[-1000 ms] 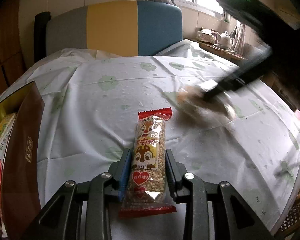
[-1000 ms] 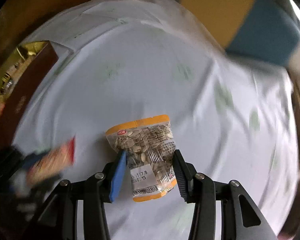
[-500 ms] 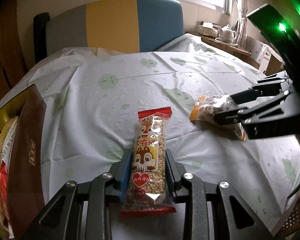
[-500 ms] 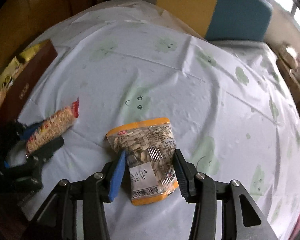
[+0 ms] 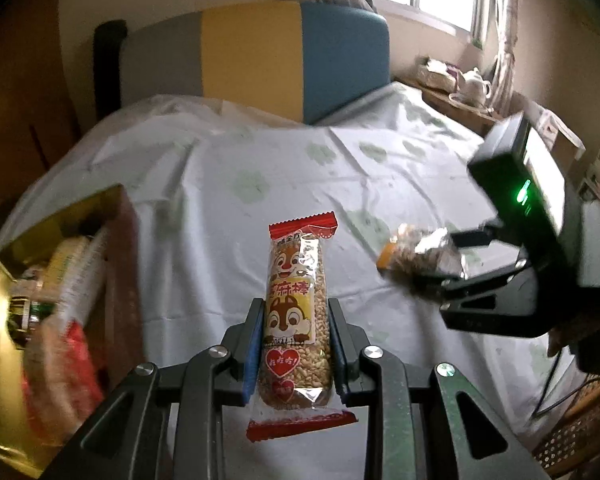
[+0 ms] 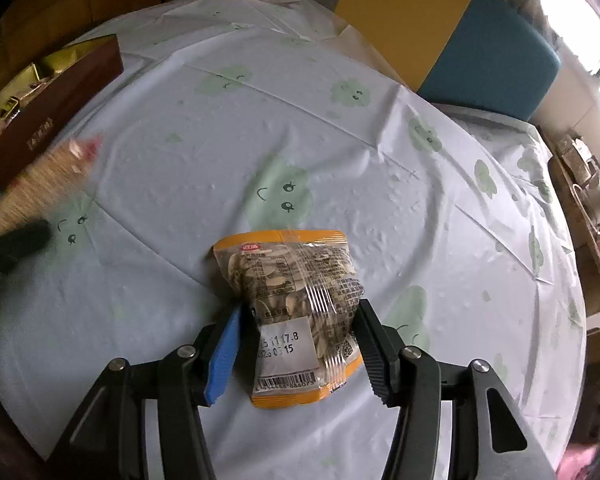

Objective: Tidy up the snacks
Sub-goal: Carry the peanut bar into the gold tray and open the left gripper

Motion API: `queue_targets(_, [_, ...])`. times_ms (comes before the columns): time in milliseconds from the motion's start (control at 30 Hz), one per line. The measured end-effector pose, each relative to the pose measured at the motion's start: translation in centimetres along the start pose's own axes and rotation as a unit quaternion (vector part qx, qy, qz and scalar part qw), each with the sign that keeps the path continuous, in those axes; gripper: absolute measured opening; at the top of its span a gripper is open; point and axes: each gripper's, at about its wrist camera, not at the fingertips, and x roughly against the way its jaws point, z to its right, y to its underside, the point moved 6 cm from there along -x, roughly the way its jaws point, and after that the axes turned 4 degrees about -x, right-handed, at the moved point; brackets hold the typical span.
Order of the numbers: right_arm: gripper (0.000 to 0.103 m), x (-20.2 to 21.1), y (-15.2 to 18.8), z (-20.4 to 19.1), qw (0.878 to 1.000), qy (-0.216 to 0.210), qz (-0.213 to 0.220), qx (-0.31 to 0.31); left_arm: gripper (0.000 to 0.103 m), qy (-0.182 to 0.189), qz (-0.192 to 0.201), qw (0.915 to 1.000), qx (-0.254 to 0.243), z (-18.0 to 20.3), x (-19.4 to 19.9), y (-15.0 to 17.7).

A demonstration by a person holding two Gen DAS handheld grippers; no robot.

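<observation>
My left gripper (image 5: 294, 316) is shut on a squirrel-print grain bar (image 5: 296, 304) with red ends, held above the table. It shows blurred at the left of the right wrist view (image 6: 32, 184). My right gripper (image 6: 300, 320) is shut on an orange-edged packet of seeds (image 6: 296, 300), lifted over the tablecloth. That packet also shows in the left wrist view (image 5: 420, 256), to the right of the bar. A brown box (image 5: 116, 264) with a gold lining holds several snacks at the left; it shows in the right wrist view (image 6: 48, 120) too.
A round table with a white cloth (image 6: 300, 128) printed with green clouds. A grey, yellow and blue chair back (image 5: 252, 56) stands behind it. A side shelf with a teapot (image 5: 474, 86) stands at the far right by the window.
Both grippers have lifted their snacks off the cloth. The left gripper has risen and swung toward the box, now more in view. The right gripper has steadied over the table's middle.
</observation>
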Motion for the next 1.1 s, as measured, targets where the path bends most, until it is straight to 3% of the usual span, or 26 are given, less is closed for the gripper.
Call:
queue_targets(333, [0.054,0.2,0.0,-0.4,1.000,0.012,0.007,0.010,0.029,-0.041,0.030,0.9982,0.033,-3.5,4.1,-0.8])
queue_targets(1100, [0.054,0.5,0.1,-0.5,1.000,0.015,0.015,0.019,0.029,-0.135,0.037,0.9844,0.106,-12.3,8.1,2.6])
